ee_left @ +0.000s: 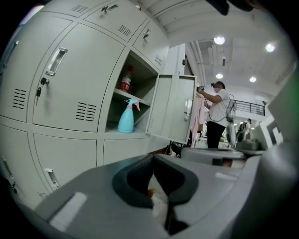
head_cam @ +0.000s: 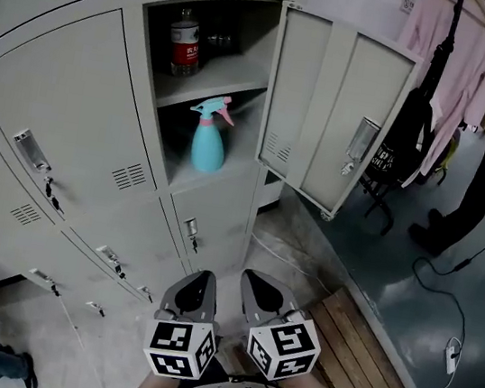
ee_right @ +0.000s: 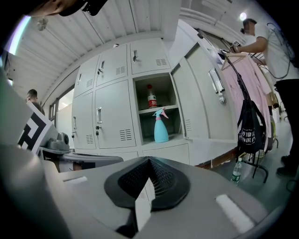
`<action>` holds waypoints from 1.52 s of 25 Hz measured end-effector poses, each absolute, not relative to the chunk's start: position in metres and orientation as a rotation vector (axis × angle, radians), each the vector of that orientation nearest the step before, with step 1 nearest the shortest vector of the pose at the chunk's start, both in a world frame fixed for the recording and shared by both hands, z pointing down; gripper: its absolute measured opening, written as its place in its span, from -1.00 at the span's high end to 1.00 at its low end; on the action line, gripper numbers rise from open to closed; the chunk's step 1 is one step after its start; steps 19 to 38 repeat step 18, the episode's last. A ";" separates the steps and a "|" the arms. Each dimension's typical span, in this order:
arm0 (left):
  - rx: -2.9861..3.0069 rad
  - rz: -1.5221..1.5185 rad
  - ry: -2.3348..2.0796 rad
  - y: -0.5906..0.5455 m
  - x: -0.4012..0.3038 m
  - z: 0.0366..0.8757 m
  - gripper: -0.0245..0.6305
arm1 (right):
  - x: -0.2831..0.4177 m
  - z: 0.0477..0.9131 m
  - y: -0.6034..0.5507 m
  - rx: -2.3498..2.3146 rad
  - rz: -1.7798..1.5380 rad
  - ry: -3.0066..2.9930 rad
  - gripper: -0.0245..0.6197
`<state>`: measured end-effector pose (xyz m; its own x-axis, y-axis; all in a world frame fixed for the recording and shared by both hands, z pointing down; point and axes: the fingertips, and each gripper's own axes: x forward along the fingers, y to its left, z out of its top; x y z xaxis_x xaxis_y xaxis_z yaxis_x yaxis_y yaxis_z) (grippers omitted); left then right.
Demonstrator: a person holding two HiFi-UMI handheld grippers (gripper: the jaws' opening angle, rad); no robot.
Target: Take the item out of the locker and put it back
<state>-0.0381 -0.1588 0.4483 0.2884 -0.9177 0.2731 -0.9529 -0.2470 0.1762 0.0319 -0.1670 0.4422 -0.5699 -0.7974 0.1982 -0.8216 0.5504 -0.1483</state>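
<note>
Left tool (head_cam: 203,283) and right tool (head_cam: 257,286), jaws together and empty, low before the open locker (head_cam: 210,90); blue spray bottle (head_cam: 209,138) upright inside.

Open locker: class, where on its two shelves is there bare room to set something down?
Free: lower shelf between the spray bottle and the side by the open door; upper shelf front, right of the red-labelled bottle. Tighter left of both bottles.

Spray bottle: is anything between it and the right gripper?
Nothing: in the right gripper view, the shut right gripper faces the spray bottle across open air. The locker door hangs open off to the side.
</note>
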 end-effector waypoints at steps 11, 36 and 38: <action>2.224 0.153 -1.724 -0.150 -0.047 0.450 0.90 | 0.025 0.444 -0.157 1.371 0.340 -2.676 0.93; 2.221 0.155 -1.733 -0.147 -0.046 0.452 0.90 | 0.022 0.445 -0.153 1.352 0.339 -2.689 0.93; 2.221 0.155 -1.733 -0.147 -0.046 0.452 0.90 | 0.022 0.445 -0.153 1.352 0.339 -2.689 0.93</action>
